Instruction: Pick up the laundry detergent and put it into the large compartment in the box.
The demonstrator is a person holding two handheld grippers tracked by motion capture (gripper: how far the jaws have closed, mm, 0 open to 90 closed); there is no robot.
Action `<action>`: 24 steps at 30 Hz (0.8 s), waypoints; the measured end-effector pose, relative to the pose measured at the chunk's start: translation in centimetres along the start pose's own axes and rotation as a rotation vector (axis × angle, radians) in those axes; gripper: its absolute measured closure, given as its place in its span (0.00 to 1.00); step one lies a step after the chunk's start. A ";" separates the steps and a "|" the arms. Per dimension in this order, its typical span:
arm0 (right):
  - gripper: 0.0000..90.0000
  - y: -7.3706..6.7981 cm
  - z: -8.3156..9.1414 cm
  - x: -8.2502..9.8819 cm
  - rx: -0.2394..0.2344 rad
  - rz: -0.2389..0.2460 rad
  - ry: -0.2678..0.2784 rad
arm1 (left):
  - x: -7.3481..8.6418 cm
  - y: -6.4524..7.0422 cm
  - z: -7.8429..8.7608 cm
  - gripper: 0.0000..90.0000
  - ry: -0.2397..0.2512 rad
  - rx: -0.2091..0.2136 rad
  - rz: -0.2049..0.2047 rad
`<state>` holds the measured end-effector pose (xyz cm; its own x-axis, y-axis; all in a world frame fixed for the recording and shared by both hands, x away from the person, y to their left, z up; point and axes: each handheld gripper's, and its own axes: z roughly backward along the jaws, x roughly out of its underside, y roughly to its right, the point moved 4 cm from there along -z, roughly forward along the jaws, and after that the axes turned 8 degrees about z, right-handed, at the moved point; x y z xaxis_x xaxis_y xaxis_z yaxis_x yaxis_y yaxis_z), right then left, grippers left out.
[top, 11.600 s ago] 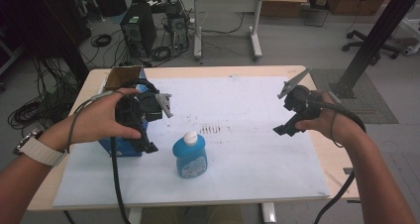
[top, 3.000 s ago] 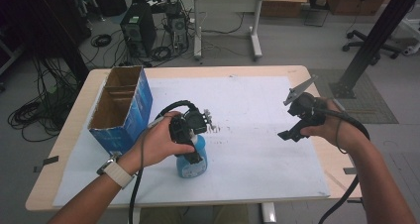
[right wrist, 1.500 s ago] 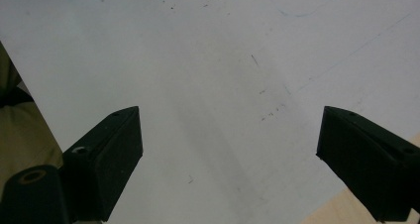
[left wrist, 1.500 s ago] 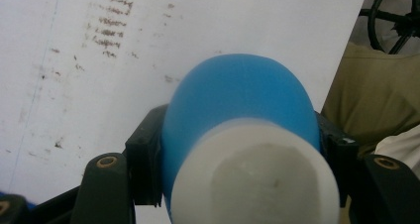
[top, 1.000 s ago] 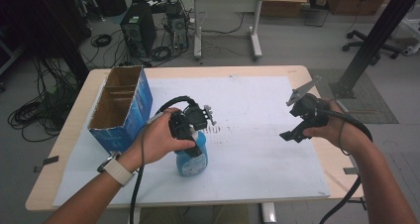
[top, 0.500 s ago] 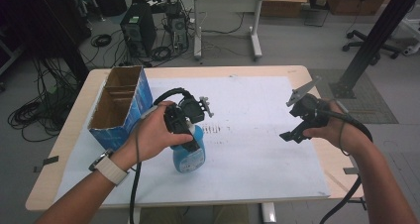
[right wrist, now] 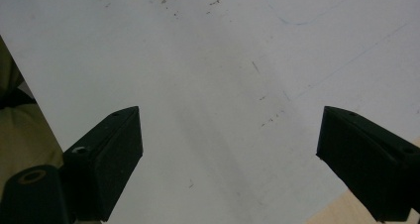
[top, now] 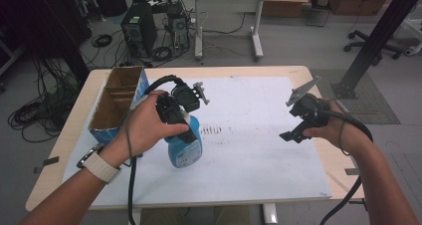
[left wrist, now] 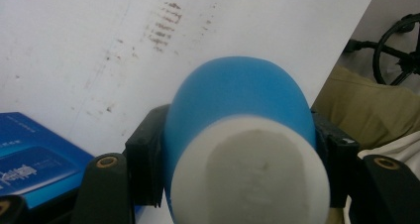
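Left gripper [top: 180, 128] clamps bottle [top: 185, 148] by neck, lifted just right of box [top: 117, 103]. Right gripper [right wrist: 228, 159] idle, jaws wide, empty. Step: carry. Next: lower into box compartment (likely), keep upright.

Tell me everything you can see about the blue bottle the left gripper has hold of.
The blue bottle looks like smooth plastic, with a rounded blue body, a white cap and a printed label on its side. It stands about upright near the left middle of the white sheet, beside the open cardboard box. The left gripper is shut on its upper part, a black pad pressing each side just below the cap. Whether its base touches the sheet I cannot tell.
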<state>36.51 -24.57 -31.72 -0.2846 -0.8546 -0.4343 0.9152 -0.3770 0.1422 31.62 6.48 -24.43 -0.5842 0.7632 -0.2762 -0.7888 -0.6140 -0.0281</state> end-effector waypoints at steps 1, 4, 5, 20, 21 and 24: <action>0.12 0.0 0.0 0.0 0.000 0.000 0.000 | 0.0 0.0 0.2 0.41 -0.001 -0.002 0.005; 0.12 0.0 0.1 0.0 0.000 0.003 -0.005 | -0.1 -0.1 0.8 0.41 -0.002 -0.007 0.018; 0.12 -0.1 0.1 0.0 0.001 0.002 -0.004 | -0.1 -0.2 1.0 0.41 -0.001 -0.010 0.022; 0.12 0.0 0.1 -0.4 0.001 0.014 -0.001 | -0.2 -0.9 3.6 0.41 0.001 -0.040 0.112; 0.12 0.0 0.1 -0.5 0.000 0.016 0.001 | -0.2 -1.0 3.7 0.41 0.000 -0.040 0.115; 0.12 0.0 0.2 -0.6 0.002 0.018 0.001 | -0.2 -1.2 4.2 0.41 0.000 -0.038 0.137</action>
<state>36.61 -24.12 -31.27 -0.2673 -0.8609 -0.4330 0.9198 -0.3619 0.1515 31.89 7.93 -20.36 -0.6855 0.6719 -0.2803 -0.6942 -0.7193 -0.0265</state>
